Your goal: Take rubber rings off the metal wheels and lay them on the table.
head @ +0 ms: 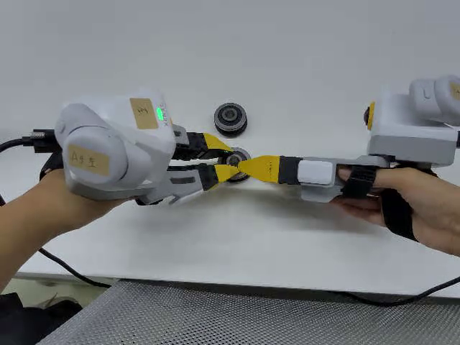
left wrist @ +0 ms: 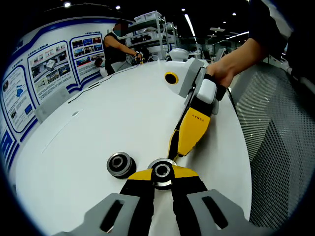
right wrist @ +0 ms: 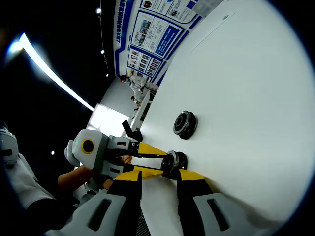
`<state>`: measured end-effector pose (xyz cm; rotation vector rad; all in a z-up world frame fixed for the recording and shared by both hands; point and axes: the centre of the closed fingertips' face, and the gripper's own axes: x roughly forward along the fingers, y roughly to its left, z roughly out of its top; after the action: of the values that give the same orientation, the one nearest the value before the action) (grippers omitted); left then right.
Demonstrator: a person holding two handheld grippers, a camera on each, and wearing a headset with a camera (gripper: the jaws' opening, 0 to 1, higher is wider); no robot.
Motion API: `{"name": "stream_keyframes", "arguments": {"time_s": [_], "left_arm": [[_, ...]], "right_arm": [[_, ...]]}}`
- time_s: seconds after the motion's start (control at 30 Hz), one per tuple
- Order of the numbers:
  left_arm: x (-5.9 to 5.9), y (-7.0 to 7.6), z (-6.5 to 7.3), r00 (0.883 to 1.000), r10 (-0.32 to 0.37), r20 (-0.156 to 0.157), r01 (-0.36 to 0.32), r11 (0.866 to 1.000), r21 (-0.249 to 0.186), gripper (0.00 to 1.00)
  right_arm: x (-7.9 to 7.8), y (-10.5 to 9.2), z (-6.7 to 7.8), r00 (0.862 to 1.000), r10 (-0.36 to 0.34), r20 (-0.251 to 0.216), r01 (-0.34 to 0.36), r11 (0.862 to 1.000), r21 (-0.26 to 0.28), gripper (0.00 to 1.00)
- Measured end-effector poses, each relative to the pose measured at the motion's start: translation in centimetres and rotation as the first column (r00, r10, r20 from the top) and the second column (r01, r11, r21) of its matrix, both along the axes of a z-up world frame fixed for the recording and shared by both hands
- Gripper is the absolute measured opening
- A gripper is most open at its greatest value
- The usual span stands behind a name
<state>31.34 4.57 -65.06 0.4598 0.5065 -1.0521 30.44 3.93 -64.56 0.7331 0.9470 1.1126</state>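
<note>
While the left claw (head: 230, 161) clamps one wheel (left wrist: 162, 171) low over the table (head: 287, 244), the right claw (head: 244, 168) meets its rim, grip unclear, so peeling off the rubber ring (right wrist: 182, 159) likely comes next.

Grippers: 2. Left gripper (head: 231, 159), right gripper (right wrist: 161, 173).
Fingers (left wrist: 140, 175): 2 per gripper, 4 in all, yellow-tipped.
Wheels: 2. One loose wheel (left wrist: 119, 164) lying on the surface (head: 302, 65); one held wheel (left wrist: 162, 172) between the left gripper's fingers.
Hands: 2. Left hand (head: 54, 198), right hand (head: 424, 201), one per gripper.
Surface: 1, white.
Tan labels (head: 144, 113) on left gripper: 2.
Green lamp (head: 159, 113) on left gripper: 1.
</note>
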Motion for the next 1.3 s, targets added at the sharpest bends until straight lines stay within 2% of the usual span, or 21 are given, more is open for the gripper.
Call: {"name": "stream_keyframes", "arguments": {"time_s": [0.2, 0.63, 1.3], "left_arm": [[0.0, 0.0, 0.0, 1.000, -0.001, -0.001, 0.001, 1.000, 0.000, 0.13], [0.1, 0.0, -0.1, 1.000, -0.001, -0.002, 0.001, 1.000, 0.001, 0.13], [0.0, 0.1, -0.2, 1.000, 0.000, -0.004, 0.000, 1.000, 0.001, 0.13]], "right_arm": [[0.2, -0.1, -0.4, 1.000, 0.000, 0.001, 0.000, 1.000, -0.015, 0.22], [0.7, -0.4, -1.3, 0.999, -0.030, -0.038, 0.029, 0.999, -0.031, 0.08], [0.8, -0.5, -1.7, 0.993, -0.059, -0.106, 0.055, 0.998, -0.038, 0.03]]}}
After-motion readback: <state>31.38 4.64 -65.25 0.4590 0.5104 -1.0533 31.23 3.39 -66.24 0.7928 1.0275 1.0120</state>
